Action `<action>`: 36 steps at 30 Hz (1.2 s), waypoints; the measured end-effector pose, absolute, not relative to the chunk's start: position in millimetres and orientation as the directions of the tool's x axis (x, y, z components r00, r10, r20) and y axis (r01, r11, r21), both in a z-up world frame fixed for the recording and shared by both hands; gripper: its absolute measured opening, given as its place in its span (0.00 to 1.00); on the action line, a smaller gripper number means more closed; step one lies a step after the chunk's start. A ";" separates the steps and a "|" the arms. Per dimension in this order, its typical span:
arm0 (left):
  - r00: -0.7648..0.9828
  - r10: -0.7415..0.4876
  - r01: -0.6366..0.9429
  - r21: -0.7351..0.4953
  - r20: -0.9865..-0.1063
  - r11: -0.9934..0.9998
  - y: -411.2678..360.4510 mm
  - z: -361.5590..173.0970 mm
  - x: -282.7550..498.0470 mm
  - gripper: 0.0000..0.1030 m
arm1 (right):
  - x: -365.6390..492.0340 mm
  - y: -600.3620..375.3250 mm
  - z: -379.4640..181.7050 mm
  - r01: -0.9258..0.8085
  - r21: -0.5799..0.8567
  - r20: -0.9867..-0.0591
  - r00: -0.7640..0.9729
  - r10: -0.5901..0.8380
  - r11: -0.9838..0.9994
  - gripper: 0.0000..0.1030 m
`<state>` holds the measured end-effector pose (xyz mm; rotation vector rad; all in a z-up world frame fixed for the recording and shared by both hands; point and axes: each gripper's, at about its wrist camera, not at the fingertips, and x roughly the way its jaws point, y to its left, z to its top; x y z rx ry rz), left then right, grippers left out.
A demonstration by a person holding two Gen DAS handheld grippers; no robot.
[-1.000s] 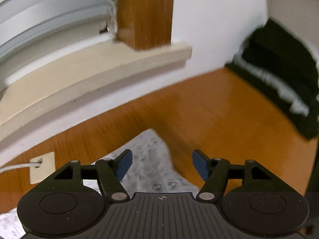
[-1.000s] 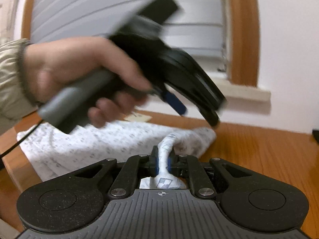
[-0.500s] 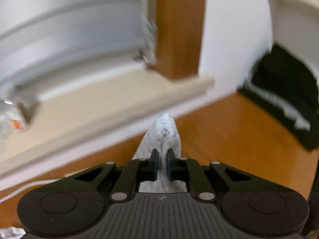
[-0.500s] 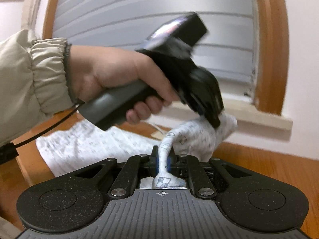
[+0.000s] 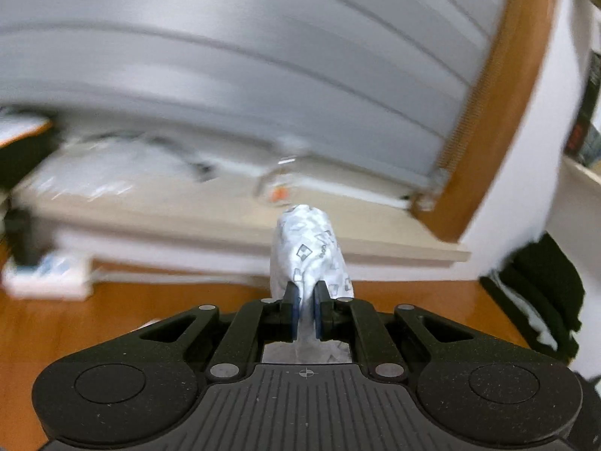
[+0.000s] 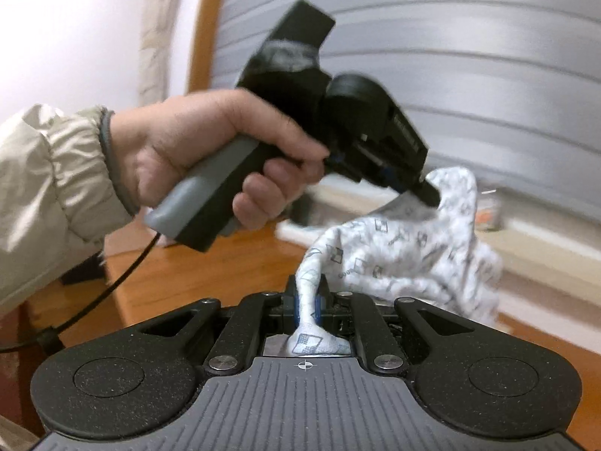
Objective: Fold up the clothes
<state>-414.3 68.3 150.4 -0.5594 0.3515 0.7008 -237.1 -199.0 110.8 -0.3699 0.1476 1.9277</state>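
Clearly the white patterned garment [image 6: 405, 259] is up off the wooden table [image 6: 180, 267], slung between the two grippers. The right gripper [image 6: 307, 300] is clamped on a bunched edge of it, and the left gripper [image 5: 305, 302] pinches another bunch; from the right wrist view the person's left hand [image 6: 210, 150] carries that tool high, cloth trailing from its tip. Behind them sit a window sill [image 5: 225, 225] and grey blinds [image 5: 263, 75]; a dark folded pile [image 5: 541, 282] lies at the table's far right. I'd judge this a lift to carry one edge over or shake the cloth flat. Next, both grips should hold firm while the cloth is lowered evenly, corners aligned.
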 end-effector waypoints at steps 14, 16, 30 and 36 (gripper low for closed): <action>0.557 0.630 -0.830 -0.348 -0.541 0.435 113.4 83.2 -481.2 0.48 | -303.1 -156.3 55.0 -0.858 -0.015 -0.466 -0.448 0.763 -0.513 0.41; 0.545 0.655 -0.838 -0.316 -0.523 0.445 107.3 89.3 -476.3 0.51 | -290.5 -159.9 56.7 -0.864 -0.013 -0.463 -0.441 0.769 -0.504 0.41; 0.561 0.642 -0.799 -0.139 -0.523 0.586 71.0 93.0 -428.8 0.73 | -246.5 -162.5 55.0 -0.903 -0.070 -0.471 -0.345 0.812 -0.424 0.40; 0.538 0.643 -0.804 -0.102 -0.544 0.586 76.7 80.7 -417.6 0.74 | -244.4 -156.0 38.8 -0.897 -0.080 -0.538 -0.329 0.776 -0.435 0.41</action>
